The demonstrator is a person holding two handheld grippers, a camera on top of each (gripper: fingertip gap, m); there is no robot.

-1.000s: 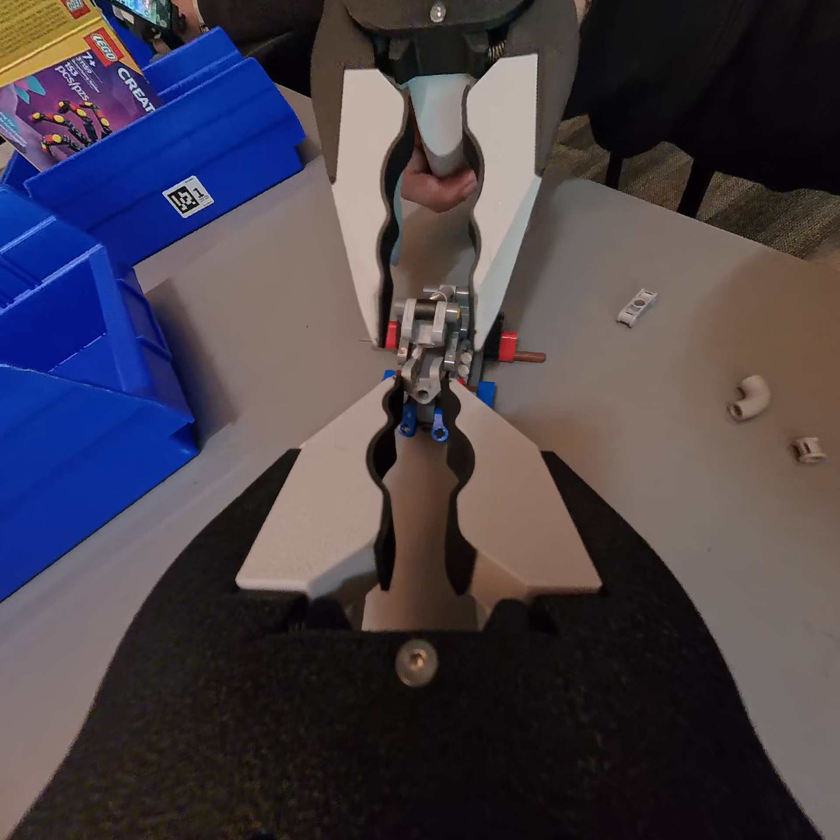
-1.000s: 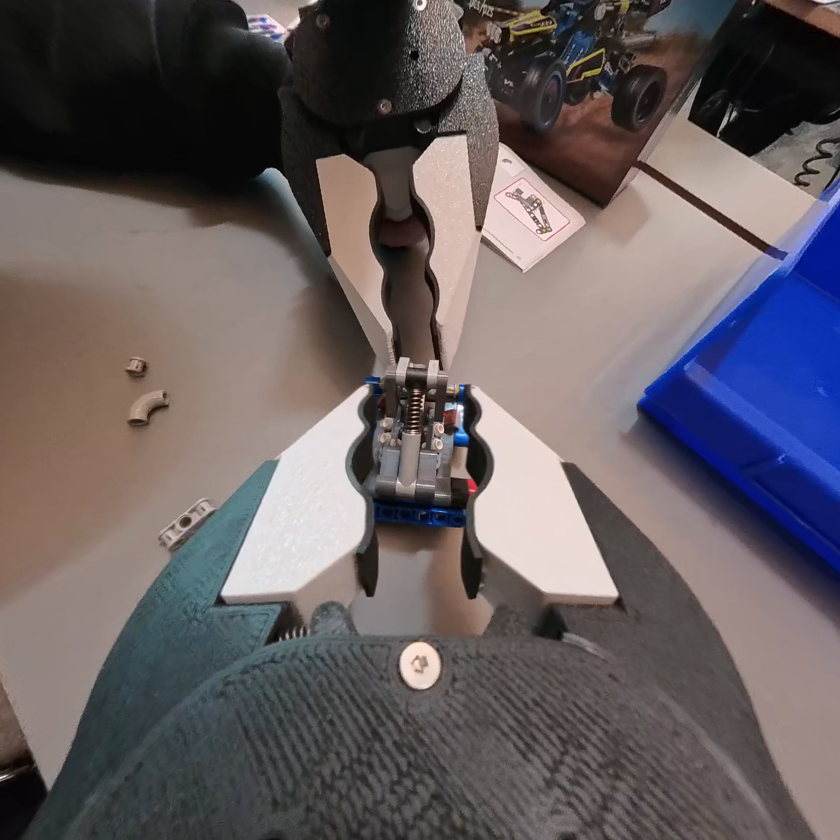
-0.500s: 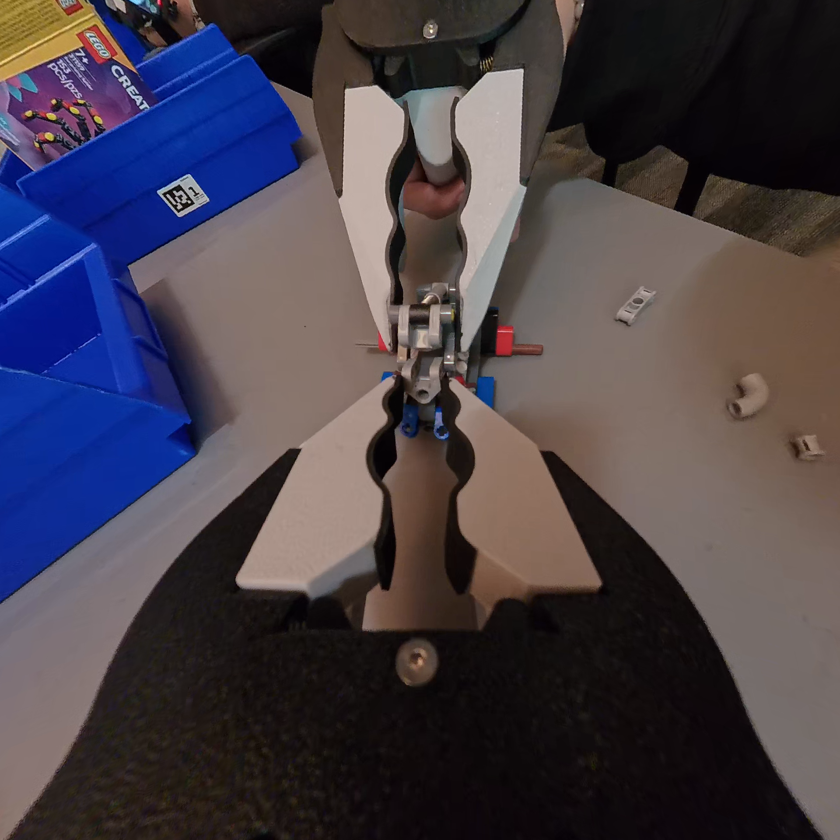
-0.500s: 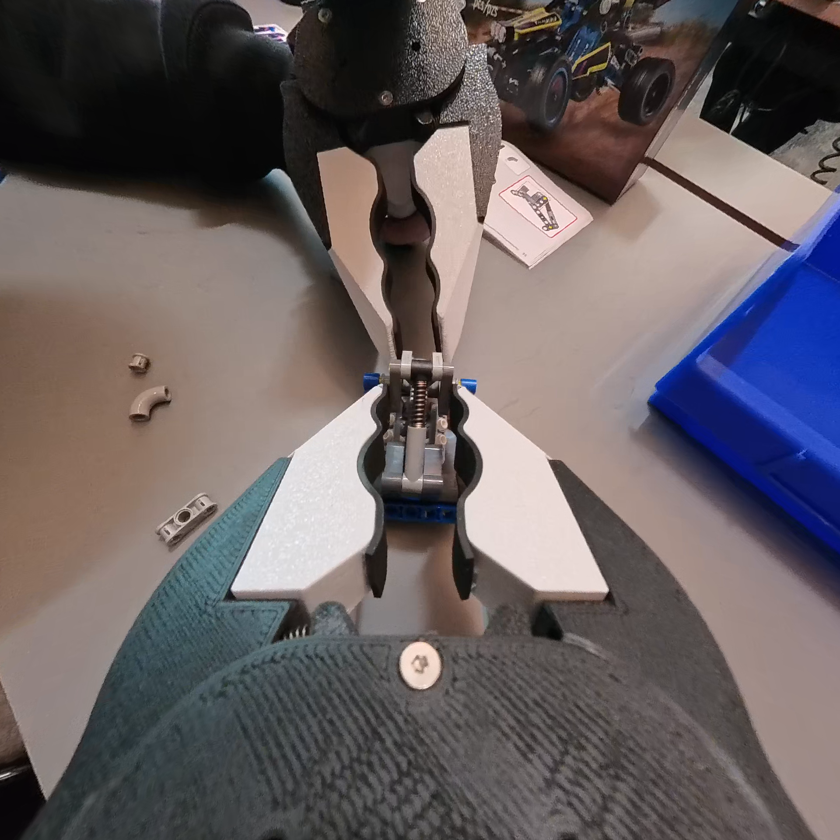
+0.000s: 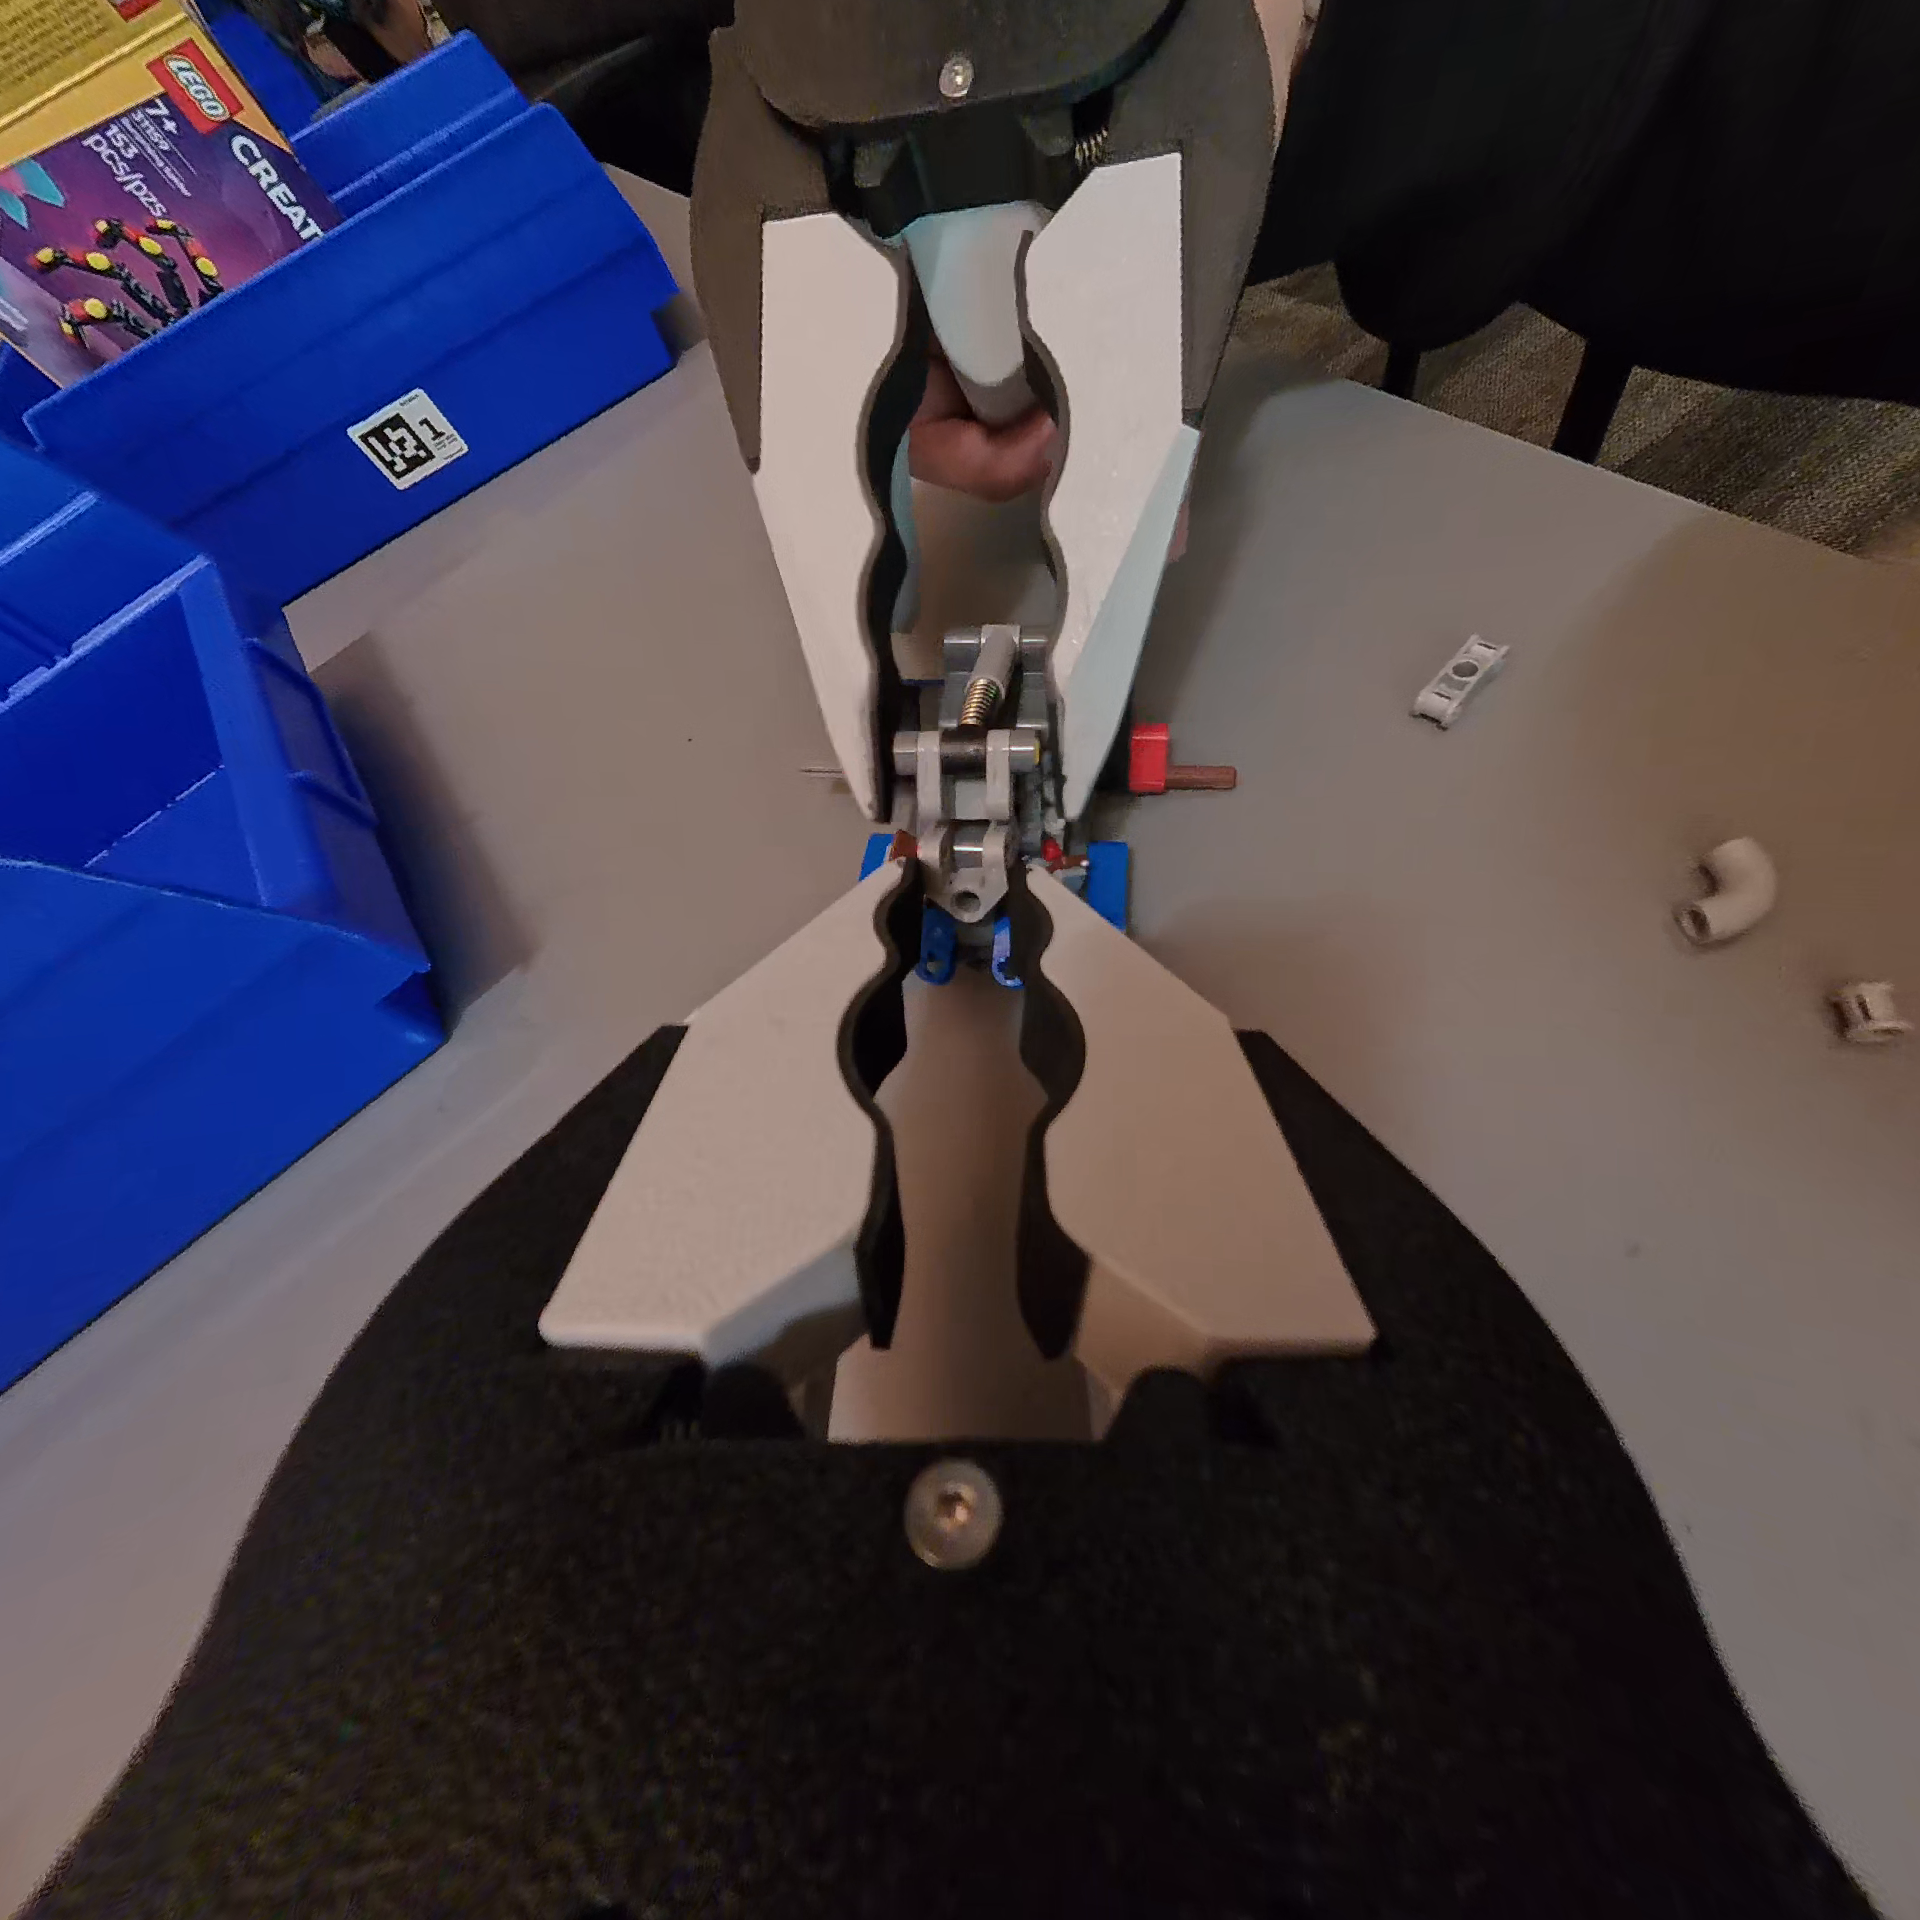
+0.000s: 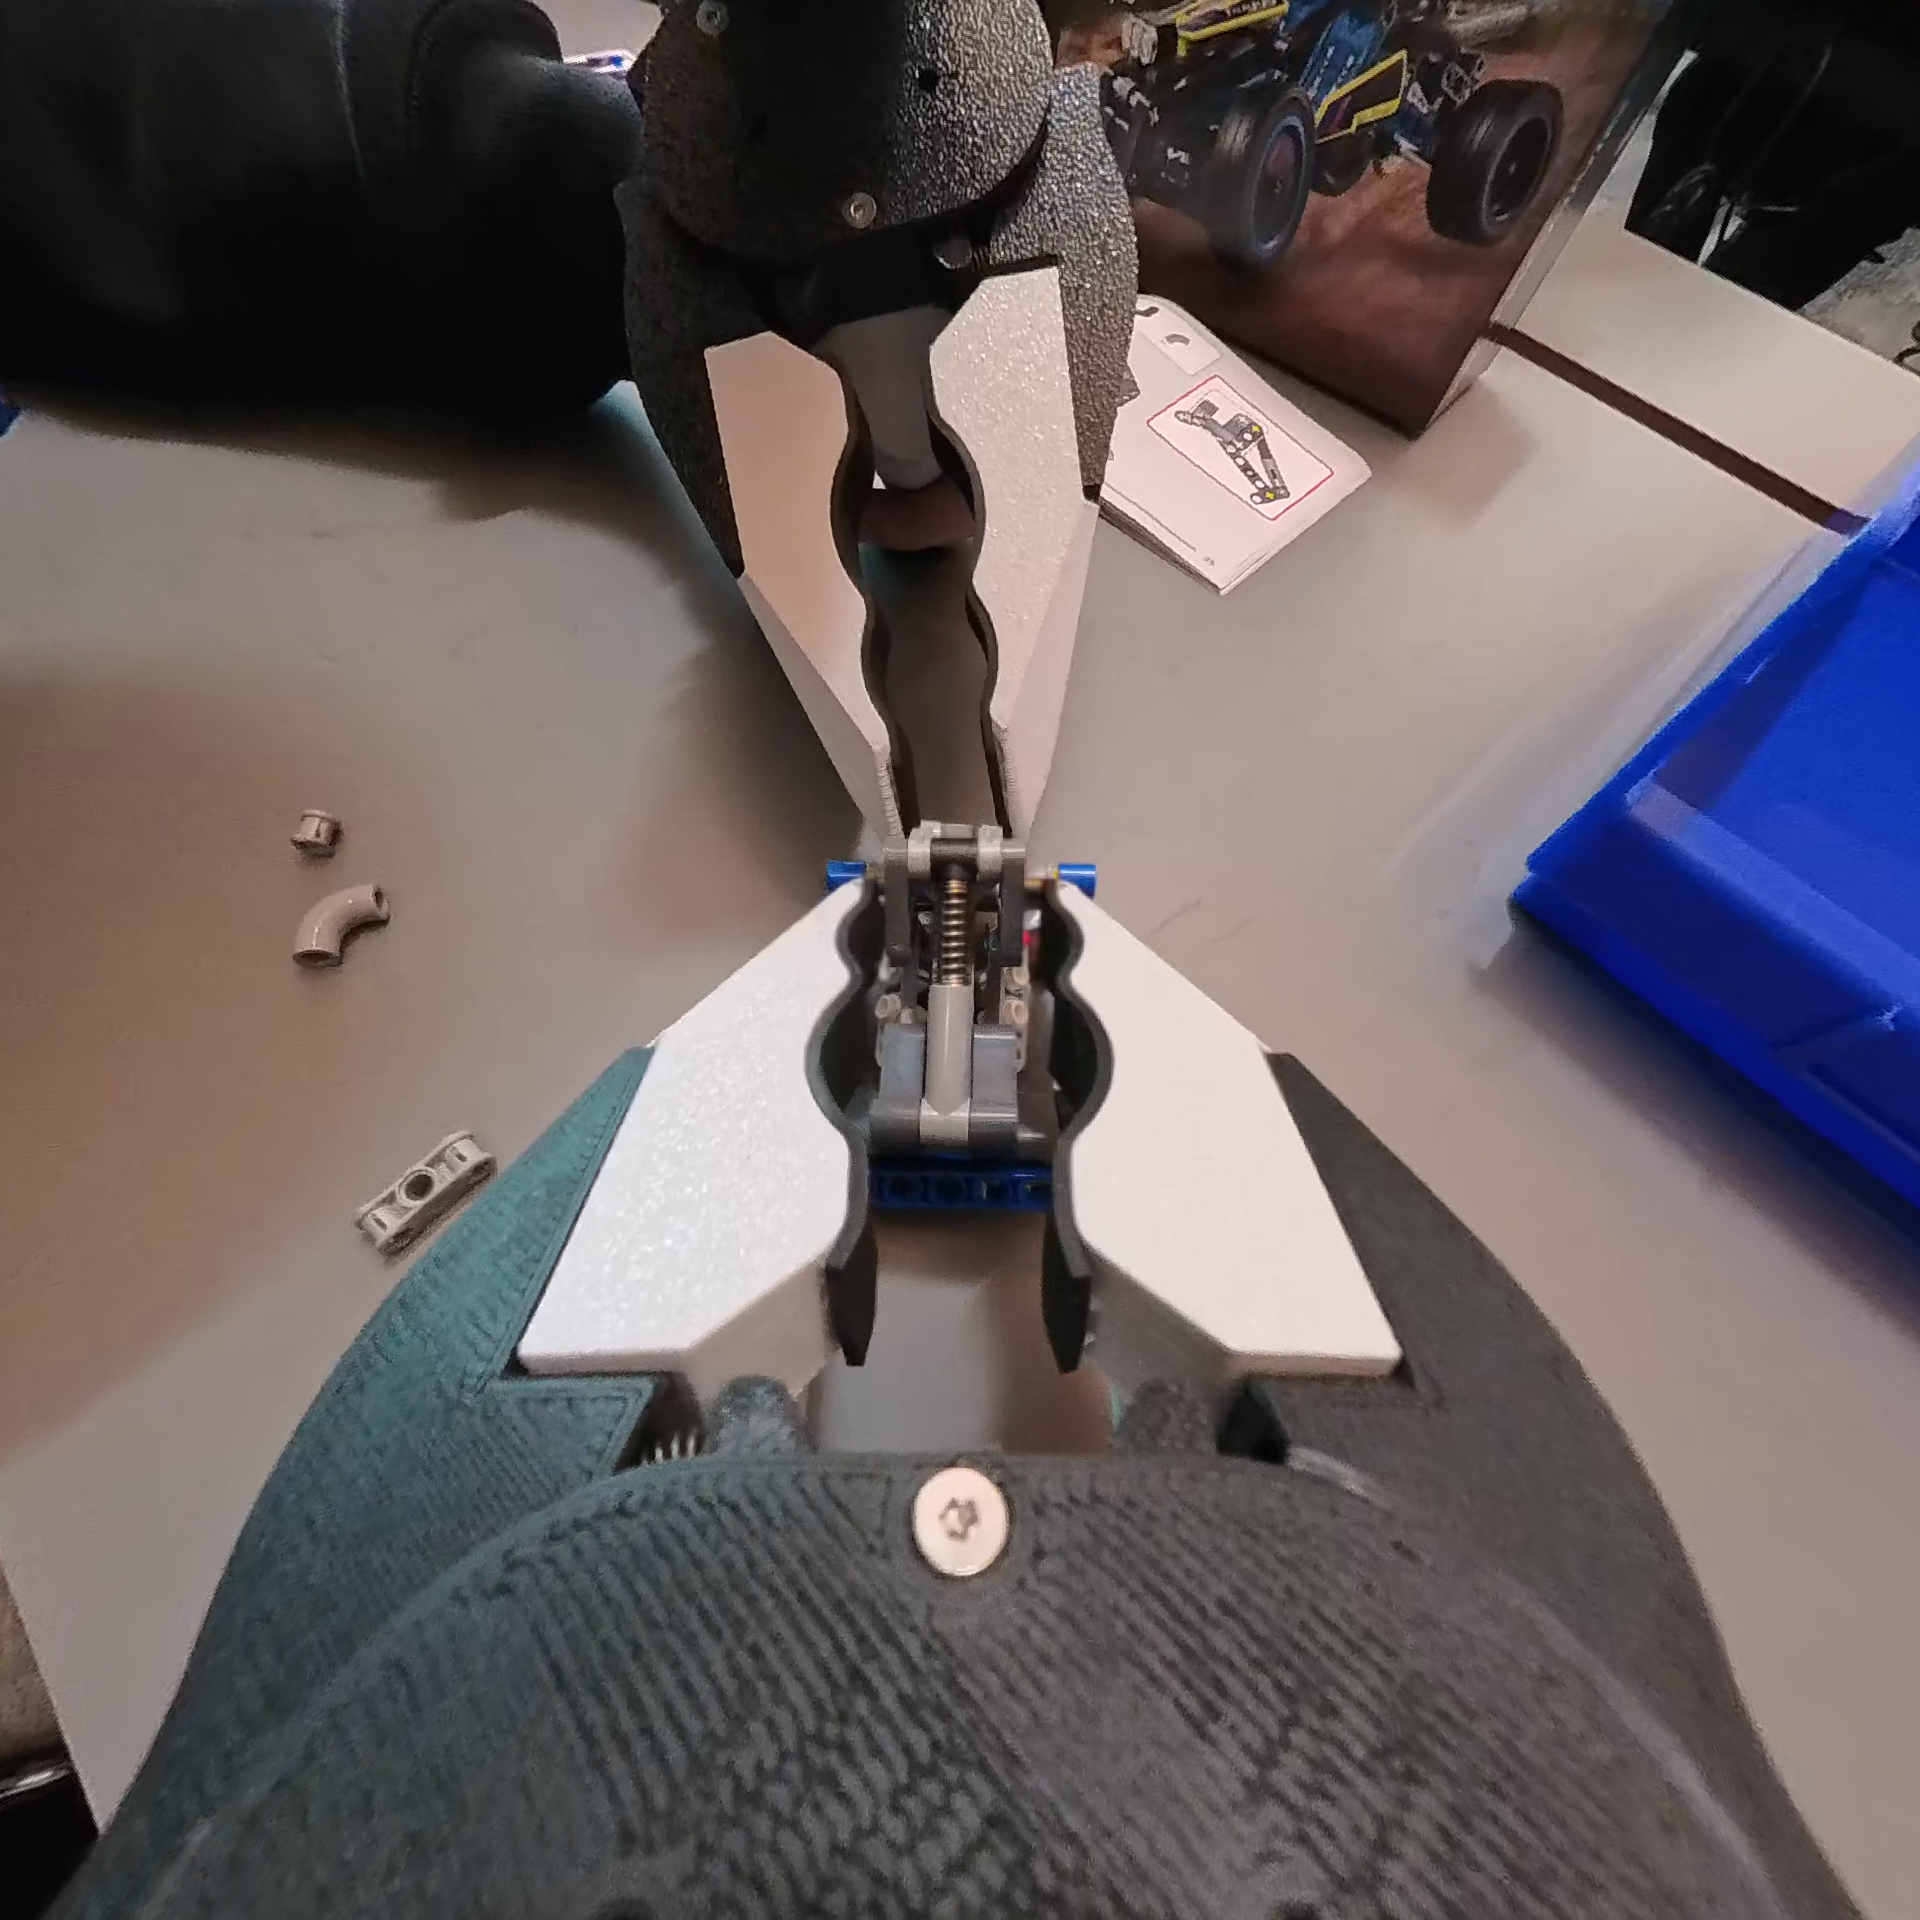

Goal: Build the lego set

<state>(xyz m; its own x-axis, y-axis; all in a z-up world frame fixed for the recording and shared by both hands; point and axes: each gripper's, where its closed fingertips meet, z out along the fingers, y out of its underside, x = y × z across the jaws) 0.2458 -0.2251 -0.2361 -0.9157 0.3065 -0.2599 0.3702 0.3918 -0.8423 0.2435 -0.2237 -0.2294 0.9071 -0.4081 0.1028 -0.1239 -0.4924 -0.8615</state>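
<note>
Toy-brick suspension assembly (image 5: 971, 800), grey with a coil spring and blue beams at its base, sat on the grey surface (image 5: 1455, 1143) between the two claws, which faced each other tip to tip. To the left of the left claw (image 5: 961, 894) stood blue storage bins (image 5: 187, 914), one bearing a square marker sticker, with a toy-set box (image 5: 125, 187) behind them. The left claw was pinched on the near end of the assembly, its dark pads pressing on the grey connector and the blue pieces below it. From the opposite side the right claw (image 6: 956, 914) was closed around the far end, the spring strut lying between its fingers with the pads against the grey side beams. A red piece on a brown axle (image 5: 1174, 764) stuck out of the assembly just right of the claw tips. Farther right of the left claw, well apart from it, lay a flat grey connector (image 5: 1460, 681), a grey elbow piece (image 5: 1725, 904) and a small grey bush (image 5: 1865, 1010). In the right wrist view an instruction leaflet (image 6: 1226, 457) and a box printed with a buggy (image 6: 1330, 156) lay beyond the left claw.
</note>
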